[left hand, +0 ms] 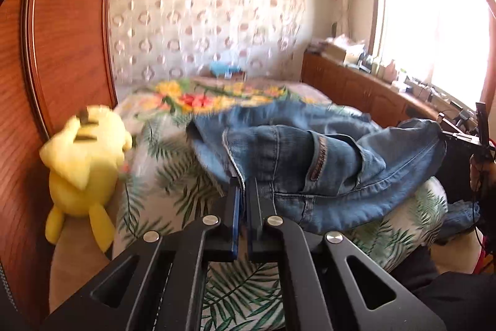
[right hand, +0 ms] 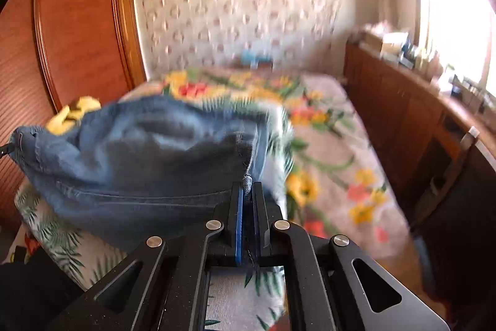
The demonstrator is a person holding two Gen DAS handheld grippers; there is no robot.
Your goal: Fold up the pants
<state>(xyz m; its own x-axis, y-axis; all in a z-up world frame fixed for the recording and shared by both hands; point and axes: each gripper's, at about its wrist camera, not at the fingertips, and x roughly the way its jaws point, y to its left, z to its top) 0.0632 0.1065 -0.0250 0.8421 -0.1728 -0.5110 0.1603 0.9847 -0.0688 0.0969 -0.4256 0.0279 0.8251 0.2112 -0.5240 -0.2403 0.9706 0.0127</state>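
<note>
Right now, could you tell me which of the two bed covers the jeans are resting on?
The jeans lie on the white cover with green palm leaves, nearest the grippers, not the bright flowered one farther back.

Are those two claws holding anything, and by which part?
Yes: both pinch the jeans. The left gripper and right gripper each clamp an edge.

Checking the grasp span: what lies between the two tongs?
Only the jeans, stretched from the left tongs to the right tongs, sagging above the leaf-print bedding. The left wrist view shows it best.
</note>
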